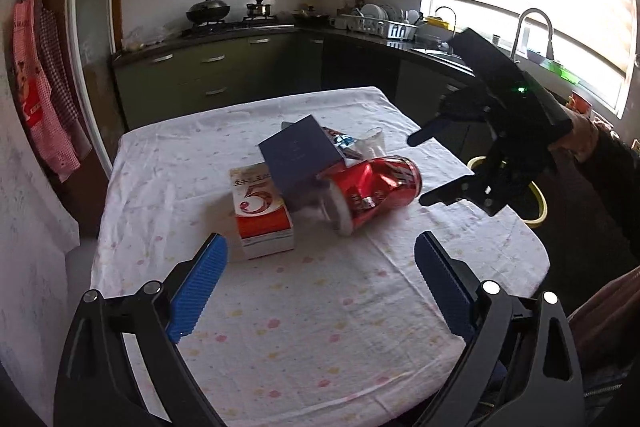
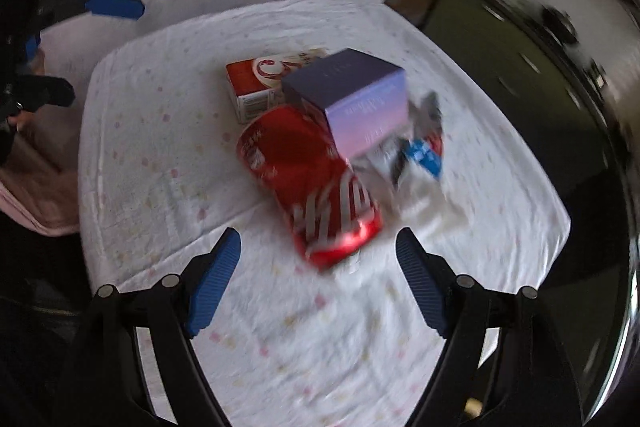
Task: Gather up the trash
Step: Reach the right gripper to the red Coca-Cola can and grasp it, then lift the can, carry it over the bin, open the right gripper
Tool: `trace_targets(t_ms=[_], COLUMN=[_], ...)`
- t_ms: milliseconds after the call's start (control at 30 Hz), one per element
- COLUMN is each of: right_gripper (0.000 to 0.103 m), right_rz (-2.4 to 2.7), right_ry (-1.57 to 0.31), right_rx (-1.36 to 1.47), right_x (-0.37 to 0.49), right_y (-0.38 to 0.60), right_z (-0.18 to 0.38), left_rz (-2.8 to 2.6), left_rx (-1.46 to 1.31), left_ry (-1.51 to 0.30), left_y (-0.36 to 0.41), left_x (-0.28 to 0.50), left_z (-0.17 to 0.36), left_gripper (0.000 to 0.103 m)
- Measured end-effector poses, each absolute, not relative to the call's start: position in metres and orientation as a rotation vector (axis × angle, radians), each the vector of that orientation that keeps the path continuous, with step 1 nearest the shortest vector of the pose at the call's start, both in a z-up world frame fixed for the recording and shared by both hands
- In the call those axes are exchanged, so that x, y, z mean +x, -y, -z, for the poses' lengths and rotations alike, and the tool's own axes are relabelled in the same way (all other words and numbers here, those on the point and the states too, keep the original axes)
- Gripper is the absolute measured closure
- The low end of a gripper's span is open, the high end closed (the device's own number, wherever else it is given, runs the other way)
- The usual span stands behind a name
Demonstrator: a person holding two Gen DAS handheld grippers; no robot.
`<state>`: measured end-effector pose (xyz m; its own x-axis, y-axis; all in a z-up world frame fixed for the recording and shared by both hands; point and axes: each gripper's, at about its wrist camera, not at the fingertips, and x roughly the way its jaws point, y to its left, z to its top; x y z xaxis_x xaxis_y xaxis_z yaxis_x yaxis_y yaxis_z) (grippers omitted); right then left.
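Note:
A pile of trash lies mid-table: a dented red can (image 1: 376, 189) on its side, a red and white carton (image 1: 262, 217), a dark blue box (image 1: 300, 157) leaning on both, and crumpled wrappers (image 1: 360, 143) behind. My left gripper (image 1: 320, 259) is open and empty, short of the carton and can. My right gripper (image 2: 318, 255) is open and empty, its fingers either side of the can's near end (image 2: 320, 195). The box (image 2: 352, 95), carton (image 2: 264, 83) and wrappers (image 2: 420, 155) show there too. The right gripper (image 1: 418, 171) also appears in the left view, beside the can.
The table carries a white flowered cloth (image 1: 300, 327). A yellow-rimmed bin (image 1: 536, 203) stands beyond the table's right edge. Kitchen counters, a stove (image 1: 228, 23) and a sink with tap (image 1: 532, 31) line the far walls. A wall is close on the left.

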<state>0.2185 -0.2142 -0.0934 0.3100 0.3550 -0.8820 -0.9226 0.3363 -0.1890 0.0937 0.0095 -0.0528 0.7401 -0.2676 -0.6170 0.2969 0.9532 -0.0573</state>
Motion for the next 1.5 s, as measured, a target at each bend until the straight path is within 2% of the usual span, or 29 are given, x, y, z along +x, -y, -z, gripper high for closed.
trace_targets(t_ms=[267, 500, 600, 1000, 1300, 1500], right_gripper=[0.029, 0.041, 0.051, 0.051, 0.051, 0.051], right_rz=[-1.035, -1.053, -1.057, -1.073, -0.748, -0.429], right_ry=[-0.899, -0.952, -0.980, -0.971, -0.975, -1.080], right_rx=[-0.994, -1.057, -1.043, -0.861, -0.667, -0.504], right_x=[0.237, 0.241, 0.241, 0.209, 0.198, 0.216], right_y=[0.178, 0.161, 0.158, 0.188, 0.296, 0.405], right_z=[0.115, 0.132, 0.139, 0.109, 0.071, 0.088], left_rz=[0.297, 0.291, 0.289, 0.306, 0.377, 0.414], left_rx=[0.004, -0.010, -0.014, 0.009, 0.046, 0.071], left_ry=[-0.692, -0.705, -0.706, -0.695, -0.681, -0.688], left_y=[-0.023, -0.030, -0.031, -0.020, 0.009, 0.033], left_x=[0.101, 0.104, 0.104, 0.097, 0.089, 0.089], left_z=[0.064, 0.071, 0.072, 0.069, 0.067, 0.067], left_gripper=[0.009, 0.009, 0.009, 0.009, 0.009, 0.009])
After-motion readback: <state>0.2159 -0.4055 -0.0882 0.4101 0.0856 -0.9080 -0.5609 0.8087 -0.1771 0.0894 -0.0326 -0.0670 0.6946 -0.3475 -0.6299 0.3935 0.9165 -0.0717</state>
